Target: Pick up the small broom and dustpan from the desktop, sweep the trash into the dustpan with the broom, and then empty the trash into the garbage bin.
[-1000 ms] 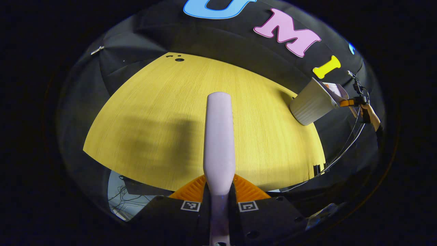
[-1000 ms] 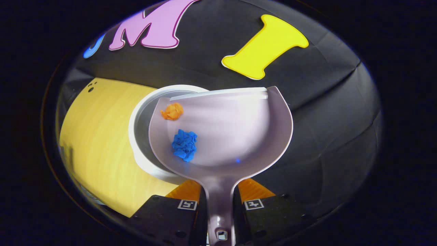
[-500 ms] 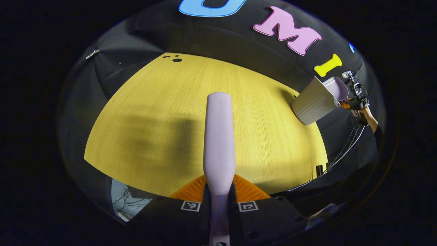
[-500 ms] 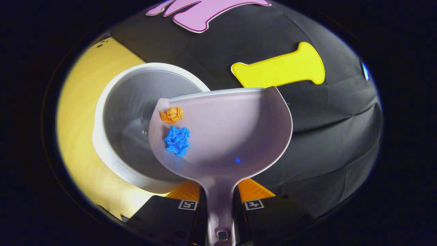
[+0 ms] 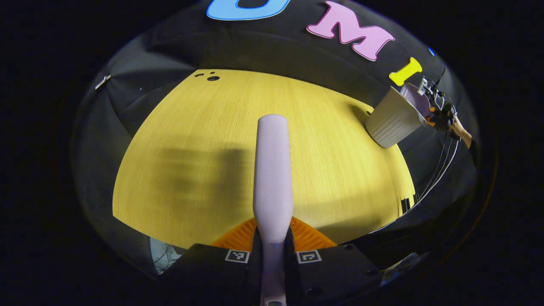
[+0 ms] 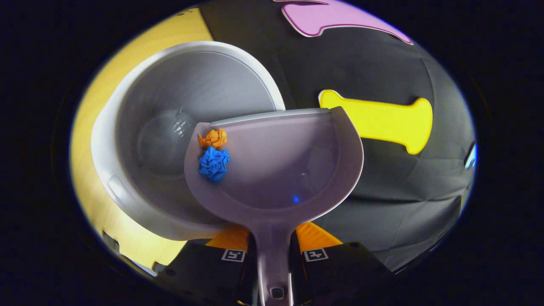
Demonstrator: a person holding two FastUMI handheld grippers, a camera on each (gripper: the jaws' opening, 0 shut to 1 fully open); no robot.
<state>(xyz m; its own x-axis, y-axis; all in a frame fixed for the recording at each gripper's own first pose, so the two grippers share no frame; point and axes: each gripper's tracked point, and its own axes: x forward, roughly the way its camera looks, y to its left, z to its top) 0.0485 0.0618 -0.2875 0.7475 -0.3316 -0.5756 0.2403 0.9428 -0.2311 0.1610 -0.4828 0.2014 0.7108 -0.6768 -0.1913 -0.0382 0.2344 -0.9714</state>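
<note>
Ahead-left of the right gripper, clamped on the dustpan handle, 2 paper wads sit at the lip's left corner over the garbage bin; the left gripper grips the broom.

Tilted dustpan over garbage bin

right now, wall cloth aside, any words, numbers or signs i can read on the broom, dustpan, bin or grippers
broom handle, dustpan, garbage bin: no text on any.
left gripper: two square coded markers, patterns only, no words.
right gripper: two such squares, likewise.
</note>
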